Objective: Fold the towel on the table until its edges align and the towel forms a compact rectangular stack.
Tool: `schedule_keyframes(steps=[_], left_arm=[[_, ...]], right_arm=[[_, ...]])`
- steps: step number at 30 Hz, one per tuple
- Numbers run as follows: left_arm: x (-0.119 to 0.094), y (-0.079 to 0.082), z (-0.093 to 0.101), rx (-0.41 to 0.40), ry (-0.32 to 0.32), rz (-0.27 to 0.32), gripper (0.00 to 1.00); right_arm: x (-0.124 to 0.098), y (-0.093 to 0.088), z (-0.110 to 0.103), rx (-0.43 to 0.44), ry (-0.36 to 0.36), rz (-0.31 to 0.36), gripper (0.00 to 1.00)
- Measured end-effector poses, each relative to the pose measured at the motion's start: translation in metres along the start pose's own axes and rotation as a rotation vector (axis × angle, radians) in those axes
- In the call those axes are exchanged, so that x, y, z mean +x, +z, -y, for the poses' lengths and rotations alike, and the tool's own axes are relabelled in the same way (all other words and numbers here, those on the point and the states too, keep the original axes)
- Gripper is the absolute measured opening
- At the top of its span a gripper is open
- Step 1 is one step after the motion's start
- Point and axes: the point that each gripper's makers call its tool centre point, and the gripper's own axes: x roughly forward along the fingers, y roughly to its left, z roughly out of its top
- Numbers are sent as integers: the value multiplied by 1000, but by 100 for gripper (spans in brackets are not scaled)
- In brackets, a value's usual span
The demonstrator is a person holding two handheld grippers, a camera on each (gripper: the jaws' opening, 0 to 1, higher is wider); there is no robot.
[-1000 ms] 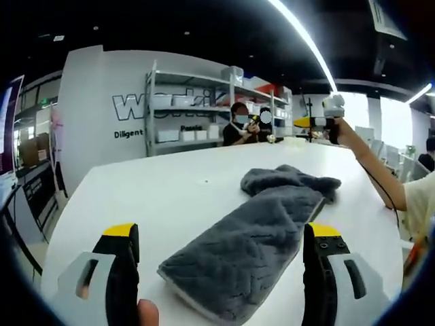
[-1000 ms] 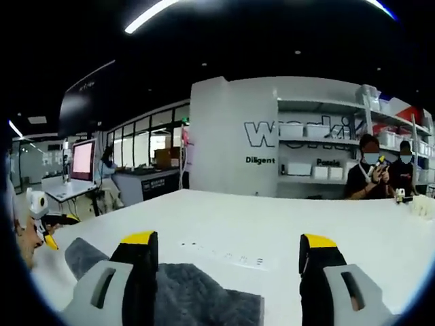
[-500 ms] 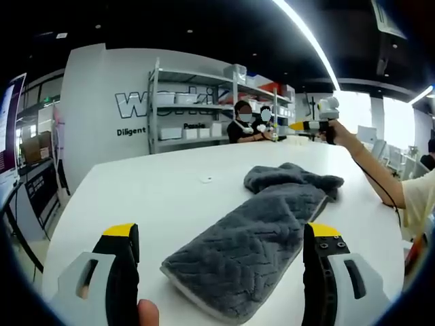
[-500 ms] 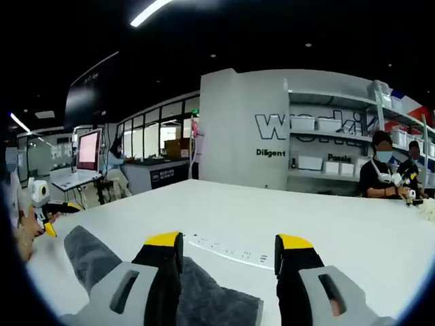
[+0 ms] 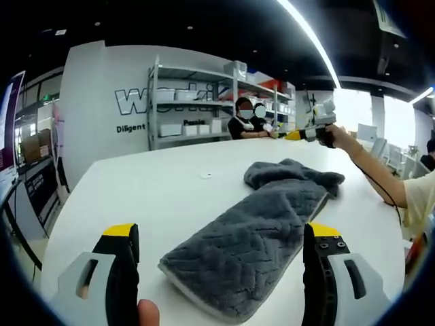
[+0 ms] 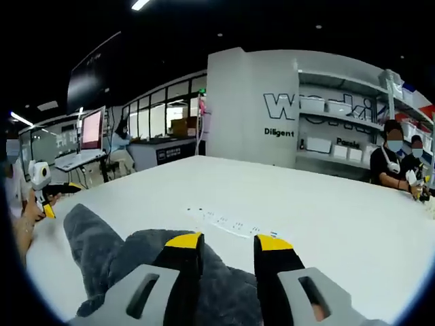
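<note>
Towel: grey towel (image 5: 253, 251) lies on the white tabletop (image 5: 156, 197) as a long folded strip, running from between the left gripper's jaws toward the far right; far end is bunched and rumpled, near end lies flat with a pale edge showing underneath
Towel, right gripper view: grey towel (image 6: 115, 261) spreads beneath and to the left of the jaws, surface rumpled
Left gripper (image 5: 221, 246): jaws set wide apart, yellow tips on either side of the towel's near end, holding nothing; whether they touch the tabletop cannot be told
Right gripper (image 6: 227, 248): jaws drawn narrow with a small gap between the yellow tips, positioned over the towel; no cloth visible between the tips
Right gripper, left gripper view: held in a hand (image 5: 334, 135) above the far end of the towel, arm extended from the right
Left gripper, right gripper view: small at the left edge, held in a hand (image 6: 30, 210) near the towel's far tip
Tabletop marks: row of small printed marks (image 6: 228, 223) just beyond the right gripper's tips
Background: shelves (image 5: 197, 109) with boxes against a white wall; 2 people (image 5: 243, 122) behind the tabletop
</note>
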Motion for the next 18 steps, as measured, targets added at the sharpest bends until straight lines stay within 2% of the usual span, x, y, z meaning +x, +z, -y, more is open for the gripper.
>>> schedule_keyframes(steps=[5,8,10,17,18], left_arm=[[0,0,1,1,3,0,99],[0,-1,2,0,3,-2,99],[0,-1,2,-1,2,-2,99],[-1,0,3,-3,-2,1,99],[-1,0,3,-3,-1,-1,99]], right_arm=[[11,-20,-6,-41,19,-83,25],[23,-43,8,-69,-55,-141,25],[33,-54,24,-87,-134,-137,26],[47,-92,32,-68,-127,-228,26],[41,-101,27,-69,-128,-241,25]])
